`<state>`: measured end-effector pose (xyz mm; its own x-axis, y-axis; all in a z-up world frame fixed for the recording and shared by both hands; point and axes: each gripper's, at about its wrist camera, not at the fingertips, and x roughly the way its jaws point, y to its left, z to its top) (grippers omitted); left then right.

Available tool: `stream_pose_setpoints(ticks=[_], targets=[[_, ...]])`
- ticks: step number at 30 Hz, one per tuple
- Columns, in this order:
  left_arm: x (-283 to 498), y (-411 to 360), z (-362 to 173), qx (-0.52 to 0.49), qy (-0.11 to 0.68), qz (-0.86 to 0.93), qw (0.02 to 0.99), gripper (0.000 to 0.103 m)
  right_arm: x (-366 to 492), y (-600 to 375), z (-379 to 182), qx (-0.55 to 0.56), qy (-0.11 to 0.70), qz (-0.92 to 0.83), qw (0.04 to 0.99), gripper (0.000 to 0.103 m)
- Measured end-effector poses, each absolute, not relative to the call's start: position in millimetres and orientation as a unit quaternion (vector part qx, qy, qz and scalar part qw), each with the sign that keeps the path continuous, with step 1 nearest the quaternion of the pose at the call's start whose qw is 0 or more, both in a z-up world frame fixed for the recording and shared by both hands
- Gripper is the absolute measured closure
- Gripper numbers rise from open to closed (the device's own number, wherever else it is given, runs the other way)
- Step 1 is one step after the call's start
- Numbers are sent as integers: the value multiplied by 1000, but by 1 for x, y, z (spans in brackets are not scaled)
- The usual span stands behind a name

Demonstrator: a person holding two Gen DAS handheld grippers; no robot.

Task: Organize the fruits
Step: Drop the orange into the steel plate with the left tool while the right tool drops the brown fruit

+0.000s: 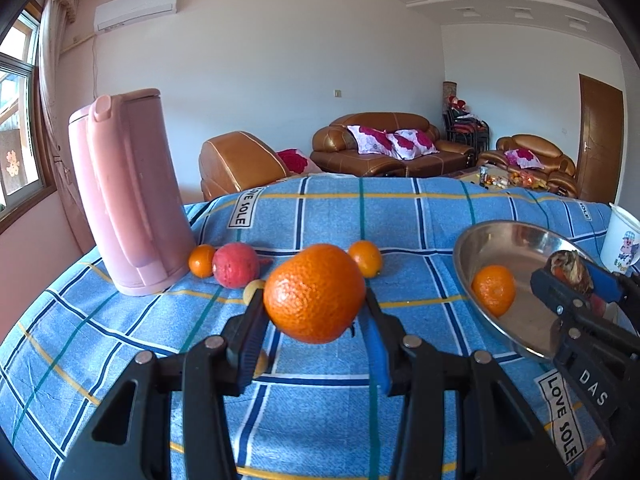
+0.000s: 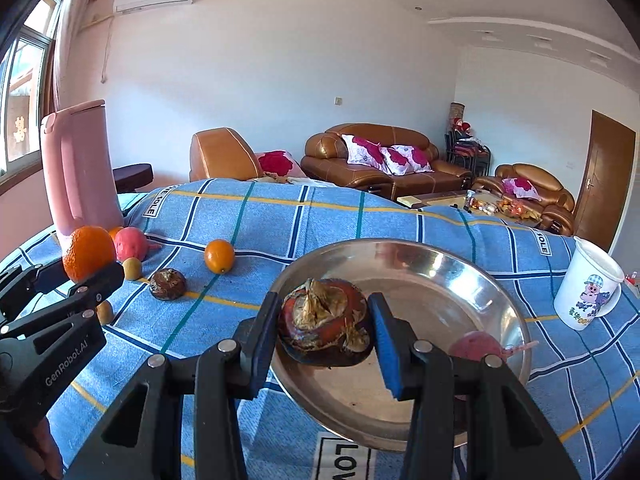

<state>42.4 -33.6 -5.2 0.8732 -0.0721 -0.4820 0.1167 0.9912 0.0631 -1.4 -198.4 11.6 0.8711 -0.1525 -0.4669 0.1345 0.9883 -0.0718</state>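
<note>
With a small orange [image 1: 493,289] and what looks like a pink fruit [image 2: 476,347] already in the metal bowl [image 2: 460,264], the left gripper [image 1: 316,320] clamps a big orange [image 1: 315,293] above the cloth [image 1: 400,216], the right gripper [image 2: 326,334] clamps a brown fruit [image 2: 326,320] over the bowl, and several fruits [image 2: 219,256] remain out.

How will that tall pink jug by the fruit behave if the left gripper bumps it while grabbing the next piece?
The pink jug stands tall over a modest base, so a knock near its top would likely tip it. It rests on the soft tablecloth, so it may rock rather than slide. The red fruit and small orange beside it would probably roll.
</note>
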Motion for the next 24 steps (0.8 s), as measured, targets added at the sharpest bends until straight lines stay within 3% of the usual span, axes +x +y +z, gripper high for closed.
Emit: stream_pose_setpoints(ticks=[24], targets=[[49,-114,-4,66,251,-101,960,56,-2,-279,13,1,248,-126,961,56]])
